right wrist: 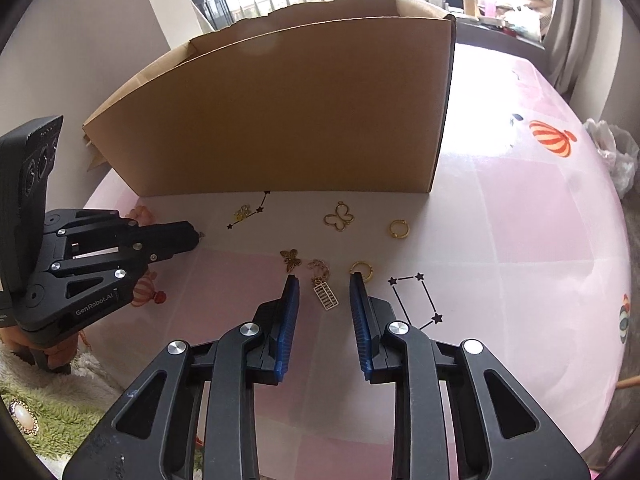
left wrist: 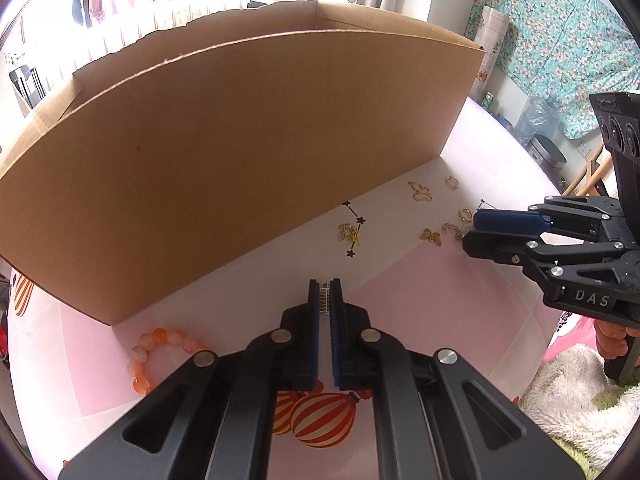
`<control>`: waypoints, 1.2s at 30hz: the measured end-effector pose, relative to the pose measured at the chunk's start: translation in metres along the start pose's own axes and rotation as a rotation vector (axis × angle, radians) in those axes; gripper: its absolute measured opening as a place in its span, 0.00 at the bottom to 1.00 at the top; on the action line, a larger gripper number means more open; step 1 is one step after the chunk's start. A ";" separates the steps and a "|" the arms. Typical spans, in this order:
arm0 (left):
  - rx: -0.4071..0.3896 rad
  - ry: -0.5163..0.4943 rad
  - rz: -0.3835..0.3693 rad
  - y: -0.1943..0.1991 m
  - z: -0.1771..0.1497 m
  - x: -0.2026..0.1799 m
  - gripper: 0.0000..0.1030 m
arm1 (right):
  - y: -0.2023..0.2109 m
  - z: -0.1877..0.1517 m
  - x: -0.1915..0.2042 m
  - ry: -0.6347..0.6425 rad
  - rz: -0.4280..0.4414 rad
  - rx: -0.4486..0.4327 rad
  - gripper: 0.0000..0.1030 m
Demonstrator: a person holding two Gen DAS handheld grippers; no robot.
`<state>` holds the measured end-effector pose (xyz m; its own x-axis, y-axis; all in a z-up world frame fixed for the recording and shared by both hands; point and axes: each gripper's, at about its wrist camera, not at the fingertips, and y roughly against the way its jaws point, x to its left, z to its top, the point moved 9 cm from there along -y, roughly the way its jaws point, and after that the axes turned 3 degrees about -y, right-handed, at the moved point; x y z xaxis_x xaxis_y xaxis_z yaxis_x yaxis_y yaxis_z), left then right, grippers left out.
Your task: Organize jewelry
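- Your left gripper (left wrist: pixel 325 286) is clamped on a small gold charm (left wrist: pixel 325 296).
- Your right gripper (right wrist: pixel 323 280) stands partly open, its pads either side of the abacus charm (right wrist: pixel 326 295), not pressing it.

I saw the cardboard box (right wrist: pixel 280 112) standing at the back of the table (right wrist: pixel 520 240), with the charms spread before it: the open butterfly (right wrist: pixel 339 217) and a ring (right wrist: pixel 398 228) nearest it, the small butterfly (right wrist: pixel 291 259), abacus charm (right wrist: pixel 326 297) and second ring (right wrist: pixel 363 269) nearer me. The bead bracelet (left wrist: pixel 156 354) lay off left.
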<state>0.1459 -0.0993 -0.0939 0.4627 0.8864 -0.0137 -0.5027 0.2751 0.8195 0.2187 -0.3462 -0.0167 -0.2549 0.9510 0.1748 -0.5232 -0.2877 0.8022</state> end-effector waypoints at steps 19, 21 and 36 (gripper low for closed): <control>-0.005 -0.013 -0.014 -0.002 0.001 -0.001 0.04 | -0.001 0.000 0.011 0.086 -0.019 0.018 0.04; -0.007 -0.011 -0.017 -0.003 0.001 0.000 0.04 | 0.001 0.001 0.013 0.085 -0.017 0.013 0.04; -0.097 -0.007 -0.077 0.032 0.012 0.001 0.04 | 0.038 0.020 0.023 0.022 0.079 -0.099 0.04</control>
<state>0.1386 -0.0940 -0.0608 0.5075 0.8588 -0.0702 -0.5337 0.3773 0.7568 0.2093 -0.3331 0.0293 -0.3158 0.9226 0.2214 -0.5784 -0.3722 0.7259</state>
